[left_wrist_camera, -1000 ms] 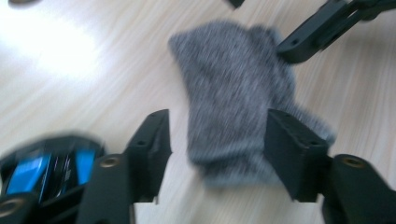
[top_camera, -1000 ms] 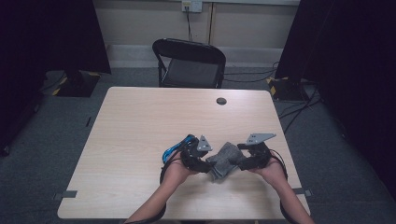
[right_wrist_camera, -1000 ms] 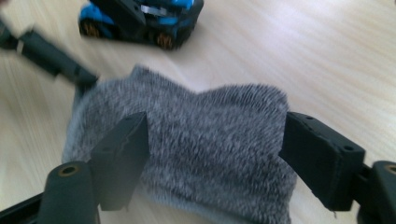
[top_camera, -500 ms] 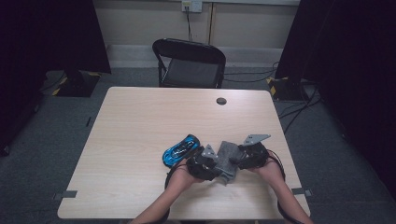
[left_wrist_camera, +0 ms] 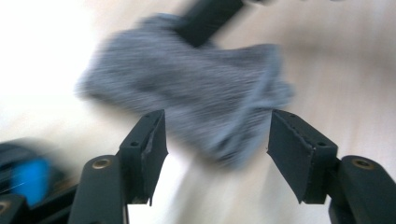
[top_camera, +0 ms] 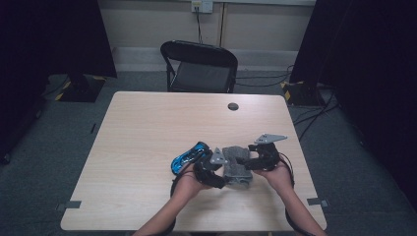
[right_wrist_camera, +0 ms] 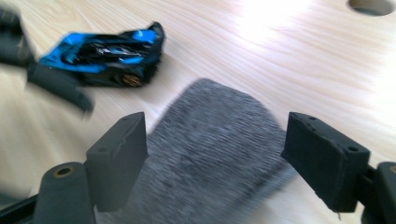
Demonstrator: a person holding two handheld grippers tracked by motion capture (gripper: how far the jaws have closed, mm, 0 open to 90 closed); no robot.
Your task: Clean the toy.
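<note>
In the lower middle of the high view, the grey cloth (top_camera: pixel 237 166) is being flanked: the left gripper (top_camera: pixel 212 167), jaws just opened and apart, sits nearer; the right gripper (top_camera: pixel 256 156) is held open, unclamped.

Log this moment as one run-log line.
left gripper: jaws just opening, astride grey cloth | right gripper: jaws open over cloth | blue toy car: on table

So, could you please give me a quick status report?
Left hand-held gripper just opened, right hand-held gripper open. Grey cloth flat between them. Blue toy car beside.
</note>
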